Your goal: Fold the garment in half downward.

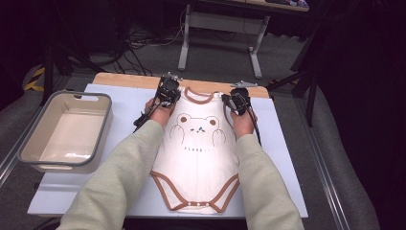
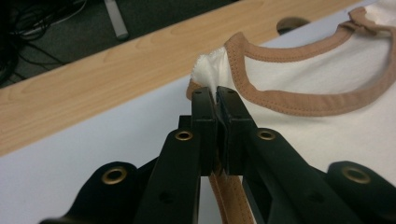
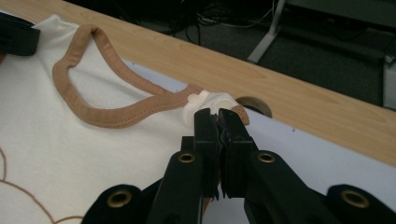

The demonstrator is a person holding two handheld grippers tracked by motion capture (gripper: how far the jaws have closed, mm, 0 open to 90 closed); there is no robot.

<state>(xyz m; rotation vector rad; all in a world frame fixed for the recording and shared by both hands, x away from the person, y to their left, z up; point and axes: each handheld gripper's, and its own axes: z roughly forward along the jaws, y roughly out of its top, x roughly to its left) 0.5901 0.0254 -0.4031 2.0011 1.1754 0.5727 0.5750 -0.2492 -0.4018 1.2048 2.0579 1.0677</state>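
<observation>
A cream baby bodysuit point(image 1: 198, 158) with brown trim and a bear print lies face up on the white mat point(image 1: 282, 158), neck opening at the far end. My left gripper point(image 1: 168, 94) is shut on the bodysuit's left shoulder; in the left gripper view the jaws of the gripper point(image 2: 215, 93) pinch the bunched white cloth point(image 2: 208, 67) beside the brown neck band point(image 2: 299, 100). My right gripper point(image 1: 238, 101) is shut on the right shoulder; the right gripper view has the gripper point(image 3: 215, 114) clamped on the shoulder's edge point(image 3: 210, 100). Both shoulders look slightly lifted.
A grey-rimmed beige bin point(image 1: 36, 153) stands on the table's left side, with nothing in it. The wooden table edge point(image 1: 124, 79) runs behind the mat. Beyond it are a floor with cables and a white desk frame point(image 1: 220, 28). Two sleeved forearms cross the mat's near half.
</observation>
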